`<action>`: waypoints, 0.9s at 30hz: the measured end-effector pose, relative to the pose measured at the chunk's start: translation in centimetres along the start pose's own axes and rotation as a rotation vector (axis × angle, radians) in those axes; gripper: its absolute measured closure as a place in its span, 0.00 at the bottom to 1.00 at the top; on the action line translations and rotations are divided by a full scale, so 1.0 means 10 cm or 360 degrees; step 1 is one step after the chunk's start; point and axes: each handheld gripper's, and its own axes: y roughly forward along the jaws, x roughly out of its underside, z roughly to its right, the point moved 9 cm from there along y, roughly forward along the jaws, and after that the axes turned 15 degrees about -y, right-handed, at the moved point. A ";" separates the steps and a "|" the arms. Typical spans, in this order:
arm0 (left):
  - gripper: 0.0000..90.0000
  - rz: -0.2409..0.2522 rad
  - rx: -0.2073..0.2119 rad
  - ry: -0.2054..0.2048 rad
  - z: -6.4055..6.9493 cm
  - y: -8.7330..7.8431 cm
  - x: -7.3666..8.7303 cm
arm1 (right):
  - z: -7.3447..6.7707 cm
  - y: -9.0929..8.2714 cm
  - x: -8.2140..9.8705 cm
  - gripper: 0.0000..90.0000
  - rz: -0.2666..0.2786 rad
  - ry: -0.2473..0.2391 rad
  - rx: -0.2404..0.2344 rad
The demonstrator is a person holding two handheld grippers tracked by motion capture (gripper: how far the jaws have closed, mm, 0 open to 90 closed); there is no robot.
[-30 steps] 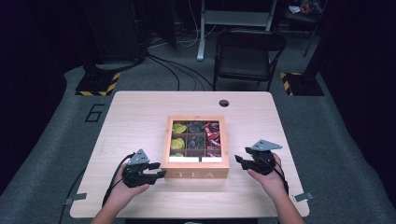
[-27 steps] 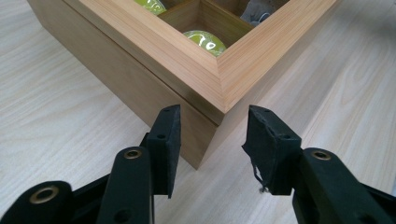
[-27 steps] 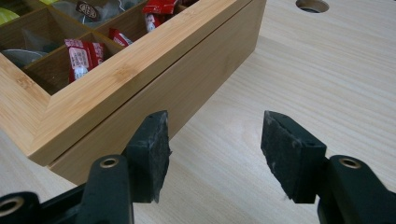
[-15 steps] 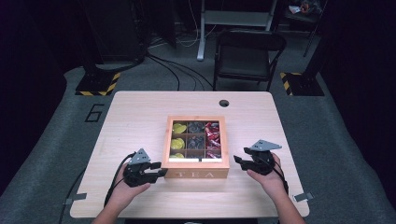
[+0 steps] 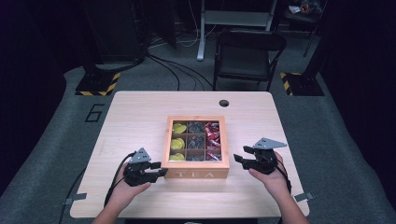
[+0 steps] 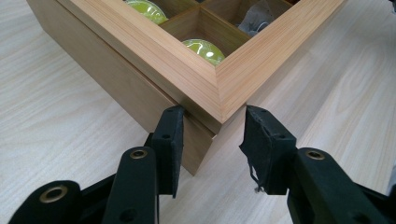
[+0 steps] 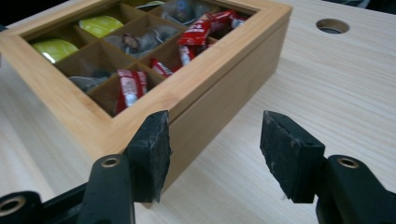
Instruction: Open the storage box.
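One tea box, nine compartments, two grippers

One wooden tea box (image 5: 196, 173) stands on one table (image 5: 140, 112), its window showing nine compartments in three rows of three. Three of them hold yellow-green packets (image 5: 178, 142), three hold dark packets (image 5: 196, 142), and three hold red packets (image 5: 213, 138). Two grippers are at the box: the left gripper (image 5: 161, 172) and the right gripper (image 5: 239, 155). One folding chair (image 5: 248, 55) stands behind the table, which has one round hole (image 5: 224, 103).
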 end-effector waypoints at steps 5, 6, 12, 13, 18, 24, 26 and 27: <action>0.66 -0.0008 0.0006 0.0009 0.01 -0.01 -0.01 | -0.10 -0.03 -0.04 0.47 0.0026 -0.0042 -0.0043; 0.66 -0.0007 0.0002 0.0012 0.01 -0.01 0.00 | -0.12 -0.03 -0.04 0.47 0.0028 -0.0049 -0.0052; 0.66 0.0000 -0.0032 0.0039 0.01 -0.01 0.00 | -0.21 -0.05 -0.02 0.47 0.0035 -0.0077 -0.0099; 0.66 0.0004 -0.0032 0.0036 0.01 0.00 0.00 | -0.23 -0.06 -0.01 0.47 0.0030 -0.0081 -0.0108; 0.66 -0.0008 -0.0028 0.0026 0.01 -0.01 0.00 | -0.31 -0.06 0.05 0.47 0.0006 -0.0099 -0.0137; 0.66 -0.0020 -0.0030 0.0030 0.01 -0.01 -0.01 | -0.39 -0.02 0.11 0.47 -0.0006 -0.0107 -0.0186; 0.66 -0.0020 -0.0029 0.0029 0.01 -0.01 -0.01 | -0.42 0.01 0.14 0.47 -0.0029 -0.0133 -0.0194; 0.66 -0.0021 -0.0029 0.0030 0.01 -0.01 -0.01 | -0.44 0.03 0.15 0.47 -0.0035 -0.0126 -0.0206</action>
